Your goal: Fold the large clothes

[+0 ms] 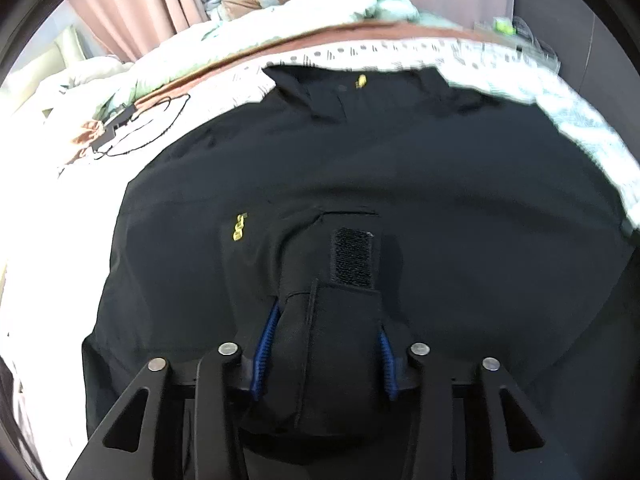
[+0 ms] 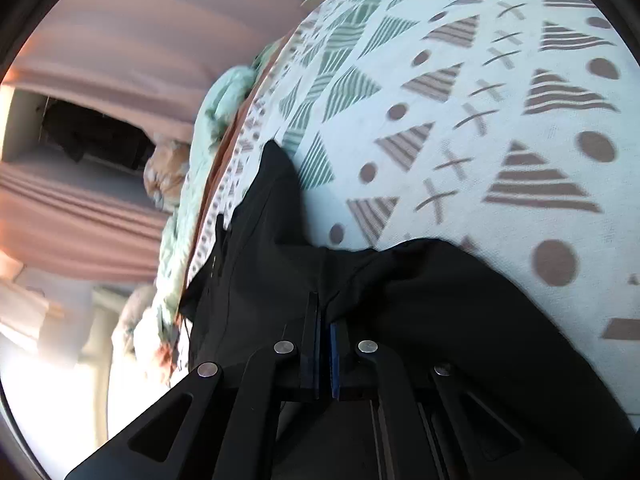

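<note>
While the left gripper (image 1: 326, 344) has a bunched sleeve cuff (image 1: 320, 320) of the black jacket (image 1: 360, 152) between its half-closed blue pads, that thick wad could slide free if pulled. Seen from the right wrist, the right gripper (image 2: 325, 344) is pinched tight on a thin fold near the patterned bedspread (image 2: 480, 120); tugging could drag the spread garment askew.

Home bedroom (bed (image 2: 500, 128), curtains (image 2: 132, 32))

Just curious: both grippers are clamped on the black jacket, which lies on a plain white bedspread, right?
Not quite. The bedspread is patterned with triangles, dots and crosses, as the right wrist view shows. The left gripper and right gripper do clamp the black jacket.
</note>
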A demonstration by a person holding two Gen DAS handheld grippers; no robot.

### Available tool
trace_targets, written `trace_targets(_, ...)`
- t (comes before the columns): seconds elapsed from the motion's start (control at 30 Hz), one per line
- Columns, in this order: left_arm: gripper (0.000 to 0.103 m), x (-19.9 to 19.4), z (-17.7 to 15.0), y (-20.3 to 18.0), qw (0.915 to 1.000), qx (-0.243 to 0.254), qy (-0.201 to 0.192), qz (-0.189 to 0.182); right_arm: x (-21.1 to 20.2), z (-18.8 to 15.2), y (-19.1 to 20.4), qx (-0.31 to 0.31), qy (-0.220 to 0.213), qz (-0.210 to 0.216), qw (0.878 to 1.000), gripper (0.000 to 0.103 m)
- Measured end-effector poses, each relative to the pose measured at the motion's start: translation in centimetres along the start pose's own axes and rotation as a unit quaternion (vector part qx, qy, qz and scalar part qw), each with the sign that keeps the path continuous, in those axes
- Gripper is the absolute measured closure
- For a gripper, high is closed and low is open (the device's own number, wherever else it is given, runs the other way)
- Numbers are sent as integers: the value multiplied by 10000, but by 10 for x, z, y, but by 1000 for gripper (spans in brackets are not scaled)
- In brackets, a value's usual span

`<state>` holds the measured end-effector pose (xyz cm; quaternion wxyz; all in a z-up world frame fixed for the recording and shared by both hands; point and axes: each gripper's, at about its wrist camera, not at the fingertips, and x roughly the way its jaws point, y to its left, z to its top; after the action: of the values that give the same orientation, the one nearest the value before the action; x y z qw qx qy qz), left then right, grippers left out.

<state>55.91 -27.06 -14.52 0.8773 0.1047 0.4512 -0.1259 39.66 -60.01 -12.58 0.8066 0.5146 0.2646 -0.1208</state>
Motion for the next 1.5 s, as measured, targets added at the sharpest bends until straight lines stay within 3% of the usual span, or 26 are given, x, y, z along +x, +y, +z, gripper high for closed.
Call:
trace_targets(0.27, 62, -29, 27, 83, 9944, -859, -613, 71, 5, -5, 6, 88, 142, 32, 9999, 99)
trace_targets(0.4, 59, -23, 26, 115, 9930, -1127, -331, -78, 14, -12, 15, 4, 357, -17, 9994, 96)
trace_targets(0.47, 57, -24, 21, 131, 9909, -1320, -255, 21, 15, -14, 15, -5, 401, -160, 9991, 86)
trace_targets(0.53, 35, -29, 15, 147, 9872, -1568, -274, -41, 14, -14, 12, 24, 396, -199, 9990, 73)
trace_targets(0.6, 20, -39, 2, 166, 9792, -1961, -435, -298, 10, -15, 10, 40, 383, -195, 9991, 73)
trace_targets(0.7, 18, -50, -15, 187, 9666, -2435, -642, -482, 7, -18, 13, -35, 377, -258, 9990, 73)
trace_targets(0.8, 18, -48, -32, 195, 9619, -2603, -601, -585, 8, -24, 16, -91, 454, -252, 9986, 73)
trace_targets(0.87, 22, -41, -39, 197, 9611, -2644, -491, -636, 10, -28, 20, -199, 512, -256, 9982, 73)
trace_targets(0.93, 46, -29, -41, 193, 9646, -2524, -218, -735, 12, -31, 26, -359, 501, -333, 9975, 73)
trace_targets(1.07, 63, -14, -48, 184, 9711, -2285, 13, -685, 16, -33, 30, -508, 467, -472, 9965, 75)
trace_targets(1.13, 82, -4, -49, 183, 9726, -2239, 111, -620, 18, -34, 28, -514, 485, -502, 9962, 79)
trace_targets(1.33, 95, 10, -47, 192, 9687, -2407, -20, -603, 22, -32, 27, -602, 446, -545, 9957, 86)
trace_targets(1.5, 97, 10, -40, 195, 9686, -2434, -159, -487, 24, -30, 26, -552, 464, -550, 9959, 87)
